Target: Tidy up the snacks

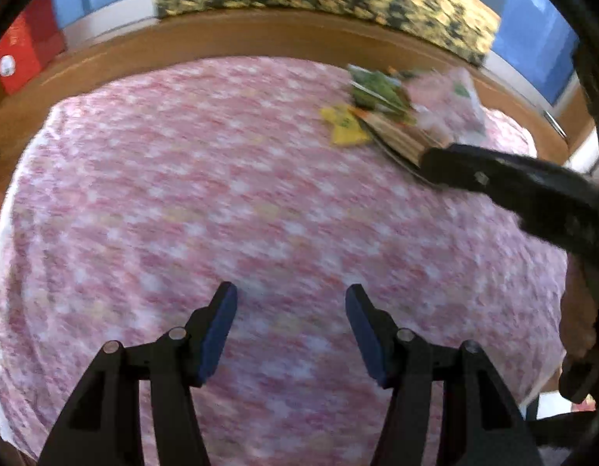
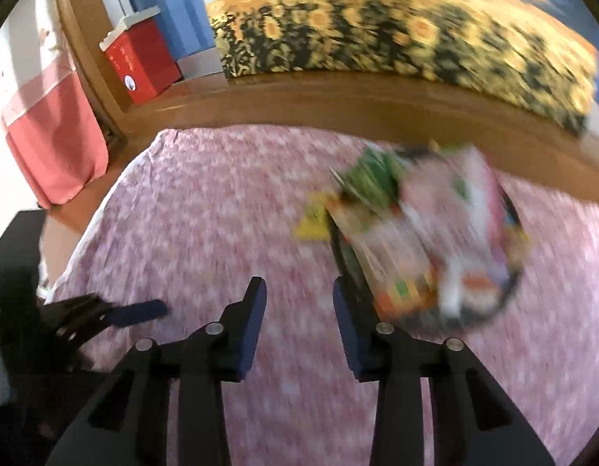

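Both the left gripper [image 1: 291,303] and right gripper [image 2: 299,299] hovered empty, fingers spread, above the pink floral surface [image 1: 183,194], apparently poised for a pick. Farther off, the snack packets [image 2: 424,233] lay heaped on a dark tray [image 2: 511,279], seemingly unsorted.

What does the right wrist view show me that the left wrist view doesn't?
Only the right wrist view shows the pink-and-white curtain at far left, and the dark rim of a tray under the snack pile.

Only the left wrist view shows the right tongs from outside, reaching in to the pile's near edge.

Both show the blurred snack pile with a yellow packet at its left, the pink tablecloth, the red box, the sunflower picture, and each view's own open tongs, left.
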